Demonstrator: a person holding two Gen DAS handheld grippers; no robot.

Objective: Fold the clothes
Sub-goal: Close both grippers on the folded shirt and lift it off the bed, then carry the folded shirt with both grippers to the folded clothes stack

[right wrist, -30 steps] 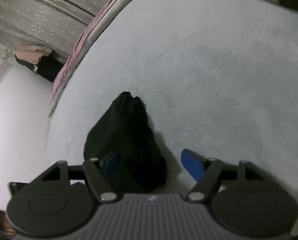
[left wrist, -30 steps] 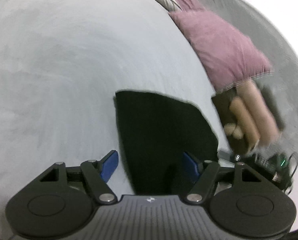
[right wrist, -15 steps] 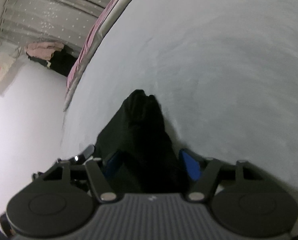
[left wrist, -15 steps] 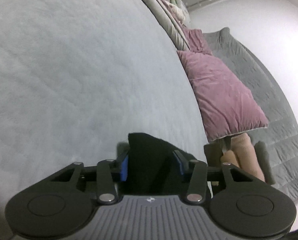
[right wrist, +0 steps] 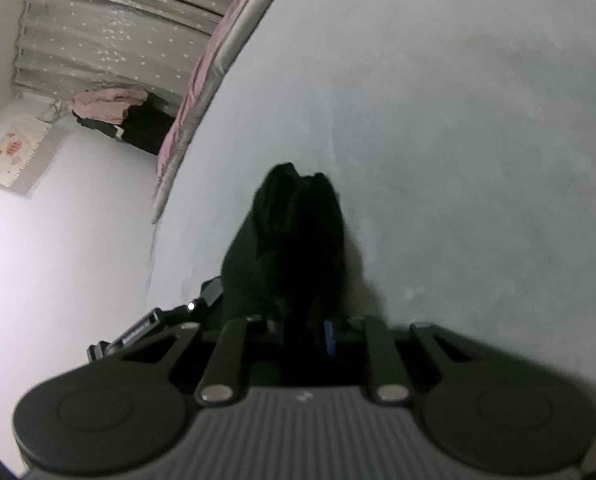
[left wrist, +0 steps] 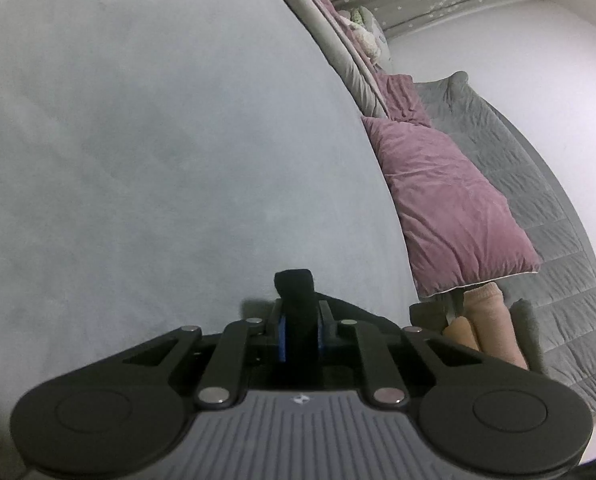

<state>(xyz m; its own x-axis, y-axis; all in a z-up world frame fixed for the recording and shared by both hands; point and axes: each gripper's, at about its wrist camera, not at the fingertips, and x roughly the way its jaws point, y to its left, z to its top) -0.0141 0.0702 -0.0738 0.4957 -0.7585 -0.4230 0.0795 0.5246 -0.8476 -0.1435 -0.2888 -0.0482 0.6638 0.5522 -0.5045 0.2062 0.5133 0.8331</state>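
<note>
Since a second ago, both sets of jaws have been drawing in from wide open, and both tools have been dropping closer to the pale grey bed surface [left wrist: 170, 168].

The left gripper [left wrist: 298, 330] is closing on a fold of the black garment [left wrist: 296, 304], its blue pads [left wrist: 282, 334] pressing the cloth from either side while a small tuft is poking up just beyond the fingertips. The right gripper [right wrist: 304, 334] is likewise closing on the black garment [right wrist: 298, 240], which is bunching into a dark peak rising just ahead of its fingers; only one blue pad [right wrist: 329, 336] is showing beside the cloth there. In both views the garment is lying on the bed surface, at its near edge, touching it.

Just to the left of the garment in the right wrist view, a black device with a small lit point [right wrist: 170, 316] is resting at the bed's edge. To the right of the bed in the left wrist view, a mauve pillow [left wrist: 450, 204] is leaning against its side on a grey quilted cover [left wrist: 546, 216], with a person's legs in pale socks [left wrist: 486, 320] showing below it. Farther off beyond the bed, a pile of pink and black clothes [right wrist: 118, 114] is sitting beneath a grey star-patterned curtain [right wrist: 114, 20].
</note>
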